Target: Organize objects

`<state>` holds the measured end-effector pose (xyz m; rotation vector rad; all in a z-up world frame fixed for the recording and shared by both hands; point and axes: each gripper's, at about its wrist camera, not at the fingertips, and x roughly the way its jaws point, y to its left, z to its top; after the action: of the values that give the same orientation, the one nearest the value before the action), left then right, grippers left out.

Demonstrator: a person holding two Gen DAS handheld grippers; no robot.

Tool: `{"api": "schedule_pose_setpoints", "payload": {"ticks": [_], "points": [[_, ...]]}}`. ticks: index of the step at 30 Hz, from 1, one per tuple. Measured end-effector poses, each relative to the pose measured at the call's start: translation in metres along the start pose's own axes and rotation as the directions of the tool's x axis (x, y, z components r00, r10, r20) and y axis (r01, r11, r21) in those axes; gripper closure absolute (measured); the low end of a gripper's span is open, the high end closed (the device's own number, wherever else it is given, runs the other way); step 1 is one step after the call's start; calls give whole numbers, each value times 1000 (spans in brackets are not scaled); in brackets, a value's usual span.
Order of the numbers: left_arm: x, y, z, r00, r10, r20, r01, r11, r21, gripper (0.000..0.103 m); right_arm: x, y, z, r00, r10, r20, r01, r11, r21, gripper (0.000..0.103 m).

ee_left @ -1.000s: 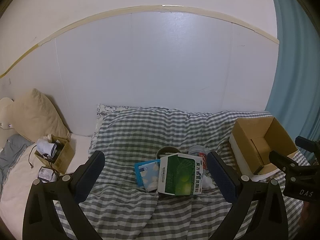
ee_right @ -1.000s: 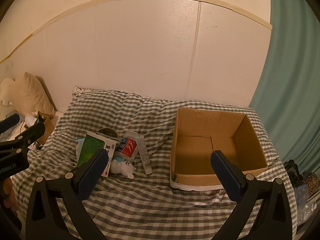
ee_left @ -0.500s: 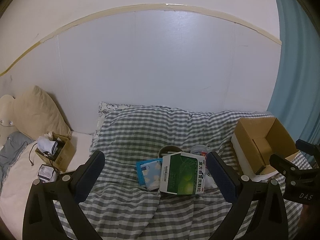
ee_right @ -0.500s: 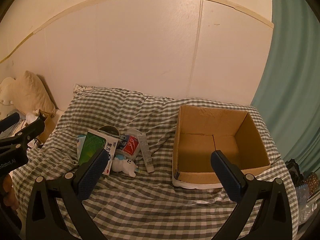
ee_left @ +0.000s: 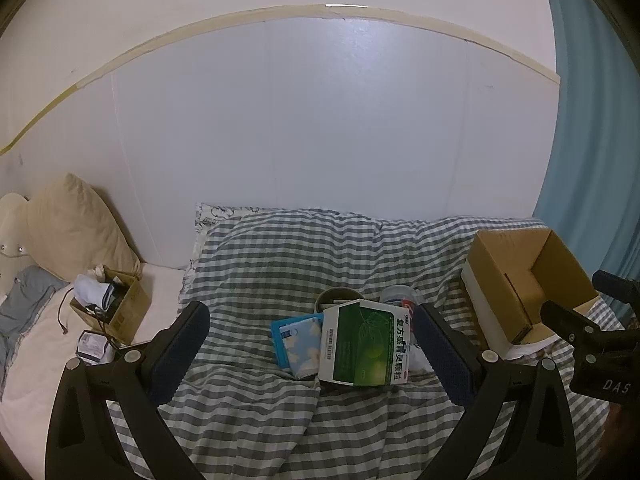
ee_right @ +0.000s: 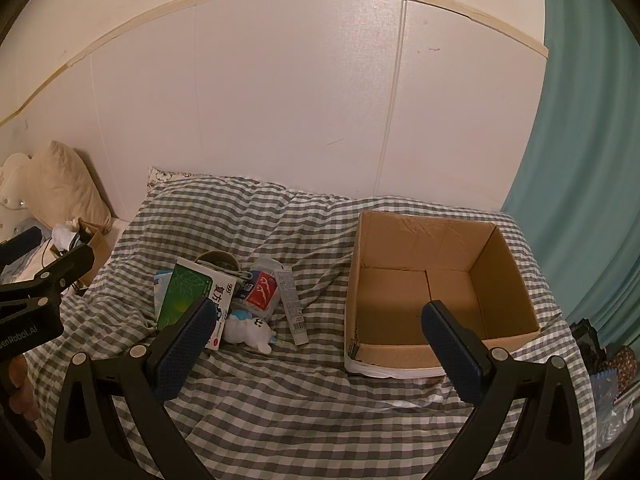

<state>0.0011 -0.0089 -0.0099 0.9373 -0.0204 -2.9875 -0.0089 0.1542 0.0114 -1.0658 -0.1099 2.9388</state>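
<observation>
nothing is picked up yet: the left gripper (ee_left: 312, 344) and right gripper (ee_right: 316, 340) both hang spread wide and empty above the checked bedspread (ee_right: 280, 400). the green medicine box (ee_left: 366, 350) tops the heap, near the empty cardboard box (ee_right: 432, 292). next, i reckon, comes a descent onto it. since a second ago both views have drawn back slightly.

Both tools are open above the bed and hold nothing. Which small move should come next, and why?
Probably lower the left tool onto the green and white box. It lies on top of the pile on the checked blanket, almost between that tool's open fingers. The cardboard box beside the pile appears empty, so it looks like the place to put things.
</observation>
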Motion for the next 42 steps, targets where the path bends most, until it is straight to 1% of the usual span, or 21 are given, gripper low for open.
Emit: {"api": "schedule_pose_setpoints", "payload": {"ticks": [20,32,35,37,42], "points": [[1,-3,-2,1000,4,-7,-4,1000,8,0,3,1,0,1000,-9,-15,9,1000,-12,0],[1,-2,-1,1000,-9,-15,9,1000,5,0,1,5,2,1000,10,-18,-11,1000,-23,0],[-2,1,3,1000,-21,-17,21,1000,-2,0,-2,6,2,1000,17,-21,-17,1000,-23,0],[-3,6,5,1000,-17,-17,17,1000,-6,0,-5,5,2,999,33,-19,-33,999,-9,0],[7,26,2,999,-5,-53,3,1000,-26,0,-4,14,1,997,65,-30,-65,998,-14,0]]}}
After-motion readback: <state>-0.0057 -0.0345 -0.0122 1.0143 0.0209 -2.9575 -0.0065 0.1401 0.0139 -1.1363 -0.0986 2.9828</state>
